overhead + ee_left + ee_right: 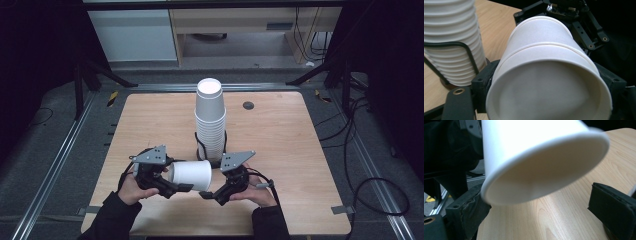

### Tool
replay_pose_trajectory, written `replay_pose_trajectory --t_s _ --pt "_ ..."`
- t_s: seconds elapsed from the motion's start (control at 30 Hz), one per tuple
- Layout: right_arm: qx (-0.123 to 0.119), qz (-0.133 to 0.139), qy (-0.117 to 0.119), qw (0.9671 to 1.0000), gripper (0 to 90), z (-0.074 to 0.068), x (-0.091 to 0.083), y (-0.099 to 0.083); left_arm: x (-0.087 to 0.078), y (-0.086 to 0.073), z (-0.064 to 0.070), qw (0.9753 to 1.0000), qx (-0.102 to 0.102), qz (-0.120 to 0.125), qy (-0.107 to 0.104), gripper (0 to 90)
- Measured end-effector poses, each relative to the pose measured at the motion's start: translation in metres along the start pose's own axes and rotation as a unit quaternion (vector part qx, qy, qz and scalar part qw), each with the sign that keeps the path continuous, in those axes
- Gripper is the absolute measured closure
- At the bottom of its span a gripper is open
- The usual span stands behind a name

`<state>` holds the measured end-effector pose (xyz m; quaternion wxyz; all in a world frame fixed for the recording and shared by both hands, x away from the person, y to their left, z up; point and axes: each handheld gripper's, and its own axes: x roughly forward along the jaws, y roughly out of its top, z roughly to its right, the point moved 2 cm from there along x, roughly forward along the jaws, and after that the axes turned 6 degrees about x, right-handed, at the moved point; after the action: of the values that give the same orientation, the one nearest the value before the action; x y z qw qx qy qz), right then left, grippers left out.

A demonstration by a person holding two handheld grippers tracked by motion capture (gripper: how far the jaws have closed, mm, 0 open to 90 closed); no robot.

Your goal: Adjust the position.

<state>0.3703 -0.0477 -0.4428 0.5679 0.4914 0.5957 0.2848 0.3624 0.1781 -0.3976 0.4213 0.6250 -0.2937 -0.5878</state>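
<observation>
A white paper cup [191, 175] lies on its side above the table's front, mouth toward the right; my left gripper [186, 181] is shut on it. In the left gripper view the cup [544, 62] sits between both jaws, base toward the camera, and a rim line around its middle suggests two nested cups. My right gripper [212, 183] is open at the cup's mouth. In the right gripper view the cup's rim [544, 167] hangs above the gap of the right gripper [539, 213]. A tall stack of white cups [210, 117] stands mid-table.
A black wire holder [199, 145] rings the stack's foot, and the stack [451, 42] rises just left of the held cup in the left gripper view. The wooden table [285, 150] has a dark grommet [248, 105] at the back right. Cables and metal rails lie on the floor around it.
</observation>
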Motion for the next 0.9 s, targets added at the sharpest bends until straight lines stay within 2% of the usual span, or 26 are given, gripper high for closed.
replay_pose_trajectory --t_s 0.2,0.53,0.67,0.9 --pt "-0.004 -0.007 0.011 0.9999 3.2 -0.002 0.003 -0.001 0.006 0.000 0.004 0.9998 0.006 -0.011 -0.016 19.9" --pt "-0.013 -0.018 0.033 0.9992 2.6 -0.005 0.010 -0.001 0.012 -0.001 0.008 0.9991 0.015 -0.025 -0.032 20.0" --pt "-0.018 -0.022 0.037 0.9989 5.2 -0.007 0.012 -0.002 0.015 -0.002 0.008 0.9987 0.018 -0.036 -0.031 20.0" --pt "-0.017 -0.024 0.041 0.9987 8.3 -0.007 0.013 -0.002 0.015 -0.003 0.007 0.9986 0.017 -0.039 -0.032 20.0"
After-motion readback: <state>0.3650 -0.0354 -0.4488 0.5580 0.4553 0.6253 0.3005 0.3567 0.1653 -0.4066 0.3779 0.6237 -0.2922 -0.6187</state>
